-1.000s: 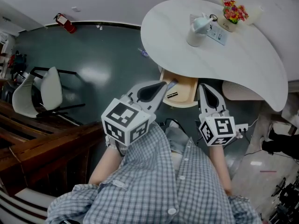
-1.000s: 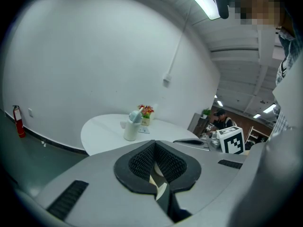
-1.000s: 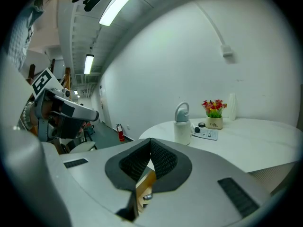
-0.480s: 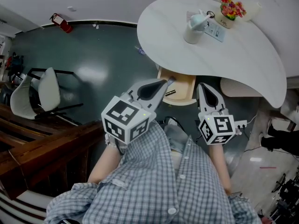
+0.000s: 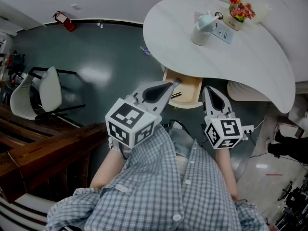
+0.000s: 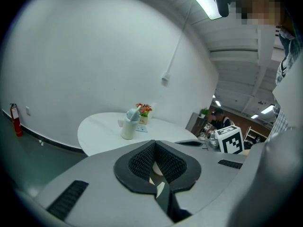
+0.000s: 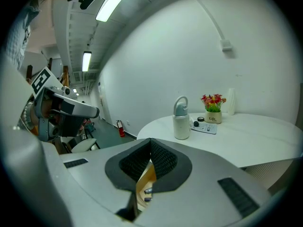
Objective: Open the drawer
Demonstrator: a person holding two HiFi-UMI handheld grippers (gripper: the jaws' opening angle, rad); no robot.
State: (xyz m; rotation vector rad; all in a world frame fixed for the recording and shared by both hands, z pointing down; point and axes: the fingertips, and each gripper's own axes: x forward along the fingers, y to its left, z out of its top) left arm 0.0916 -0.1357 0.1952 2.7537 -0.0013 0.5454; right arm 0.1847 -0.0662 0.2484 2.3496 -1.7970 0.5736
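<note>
Two grippers sit side by side in front of you, both aimed at the drawer. The drawer hangs under the near edge of the round white table and stands pulled out. Its open wooden tray reaches from the table toward you, with the front panel facing your body. You cannot tell from above whether it is longer that way or across. A small dark item lies inside it.

Your left gripper has its jaws closed together with nothing between them. In the head view its tip overlaps the drawer's left front corner, and contact cannot be made out. Your right gripper is likewise pinched closed and empty, just beside the drawer's right side.

A white jug and a pot of flowers stand on the table, well apart from the drawer.
</note>
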